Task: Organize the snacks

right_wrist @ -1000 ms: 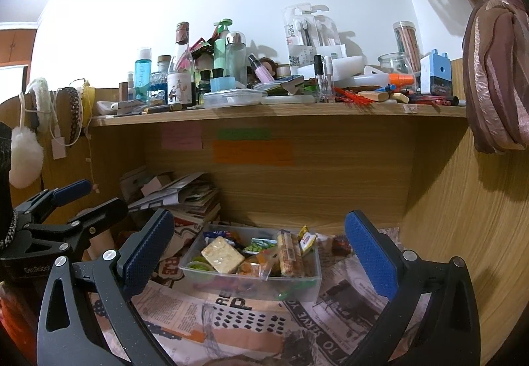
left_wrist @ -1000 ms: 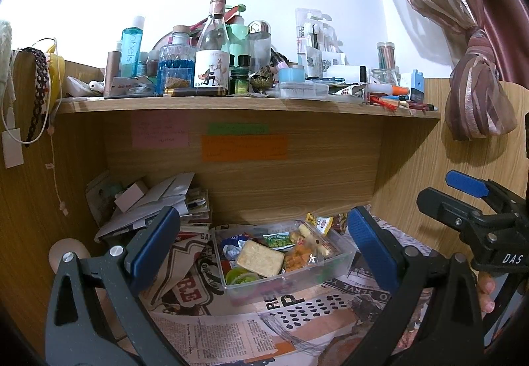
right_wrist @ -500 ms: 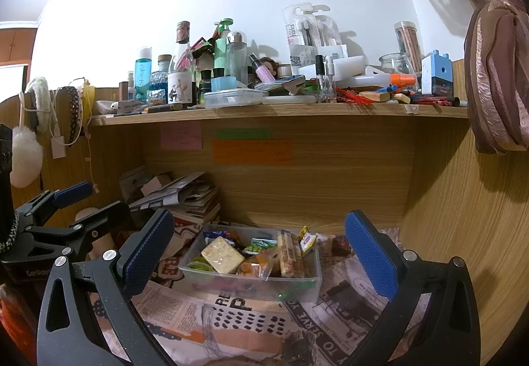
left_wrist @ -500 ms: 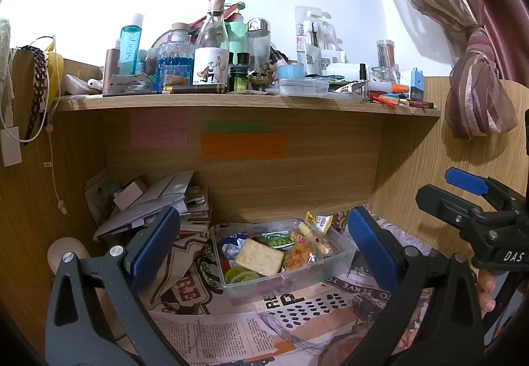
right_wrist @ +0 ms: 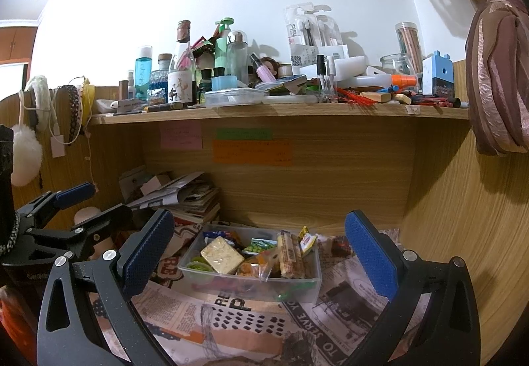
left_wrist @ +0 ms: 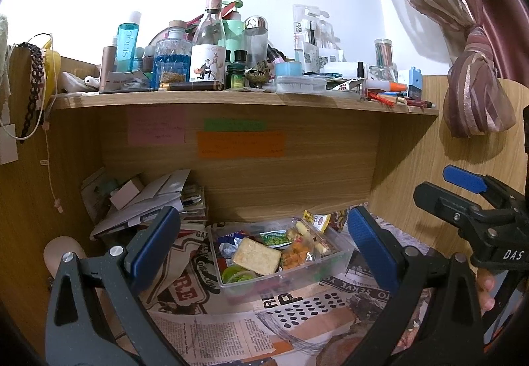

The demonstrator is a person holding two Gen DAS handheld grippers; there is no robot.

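Note:
A clear plastic box point(left_wrist: 340, 255) point(right_wrist: 314, 283) full of snack packets stands on newspaper in a wooden nook. A pale cracker pack point(left_wrist: 257, 256) point(right_wrist: 222, 254) lies on top, beside a green pea packet point(left_wrist: 276, 238) and an orange snack bag point(right_wrist: 258, 266). A yellow packet point(left_wrist: 317, 219) and a dark sweet point(right_wrist: 339, 247) lie just outside the box. My left gripper point(left_wrist: 264, 247) is open and empty, held back from the box. My right gripper point(right_wrist: 258, 248) is open and empty too. Each gripper shows at the edge of the other's view.
A shelf point(left_wrist: 231, 99) above the nook is crowded with bottles, jars and pens. A pile of papers and books point(left_wrist: 155, 197) fills the back left corner. The nook's wooden side wall point(right_wrist: 463, 233) is close on the right. A tied curtain point(left_wrist: 476, 94) hangs at right.
Both views have barely shifted; the left gripper has tilted up very slightly. The box and snacks have not moved, and both grippers stay open.

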